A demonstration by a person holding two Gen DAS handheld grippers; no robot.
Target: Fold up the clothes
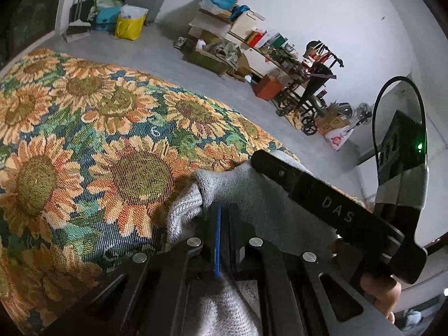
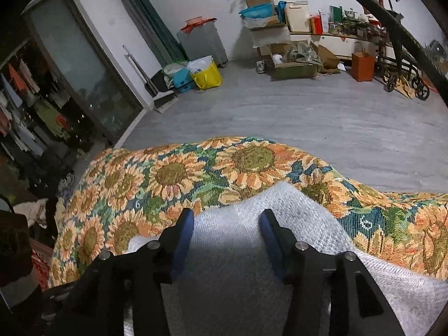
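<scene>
On the sunflower cover point(image 2: 252, 165) lies the grey knit point(image 2: 238, 252), where you can spread and fold it flat. Your left gripper point(image 1: 217, 238) has its jaws closed on a bunched edge of the knit, probably to anchor or lift that side. Your right gripper point(image 2: 226, 232) angles down over the cloth, its 2 blue pads point(image 2: 182, 240) standing apart with nothing pinched, apparently ready to take a second hold. A bare finger point(image 1: 378, 288) shows beneath the right gripper's handle.
</scene>
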